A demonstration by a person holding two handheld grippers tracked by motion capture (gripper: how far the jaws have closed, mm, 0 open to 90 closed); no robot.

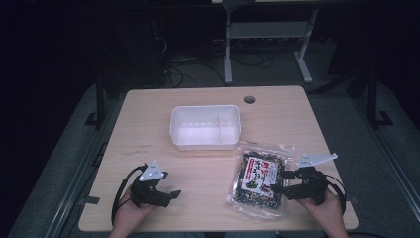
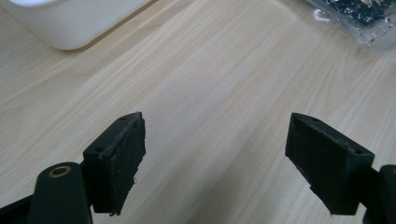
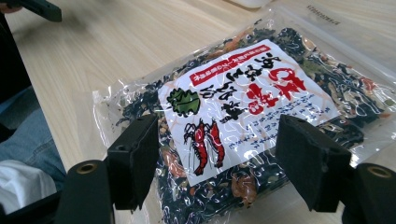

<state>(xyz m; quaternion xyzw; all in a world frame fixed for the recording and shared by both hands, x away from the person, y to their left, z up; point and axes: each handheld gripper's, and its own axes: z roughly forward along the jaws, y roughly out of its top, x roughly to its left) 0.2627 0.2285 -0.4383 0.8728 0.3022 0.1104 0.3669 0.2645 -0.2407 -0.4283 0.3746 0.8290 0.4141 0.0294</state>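
High view: wooden table (image 1: 198, 163); white plastic bin (image 1: 205, 126) with an inner divider, standing toward the far middle, nothing seen inside; clear snack packet (image 1: 258, 181) with a white printed label, lying flat near the front right, just in front of the bin's right corner and apart from it. Left gripper (image 1: 168, 195) low at front left over bare wood, well away from the packet; right gripper (image 1: 281, 182) at the packet's right edge, jaws pointed across it. Left gripper view: left gripper (image 2: 215, 163) with jaws spread wide, nothing but tabletop between them; bin wall (image 2: 74, 23) at upper left, packet corner (image 2: 359, 18) at upper right. Right gripper view: right gripper (image 3: 217, 163) with jaws spread wide, straddling the near end of the packet (image 3: 243, 107), pads not pressing on it as far as can be told; the packet lies flat and unlifted; the tip of the left gripper (image 3: 37, 9) shows at top left. Status, by judgement: work at its start, likely moving the packet into the bin. Done: right gripper's approach. Remaining: close on the packet, lift, carry to the bin, release.
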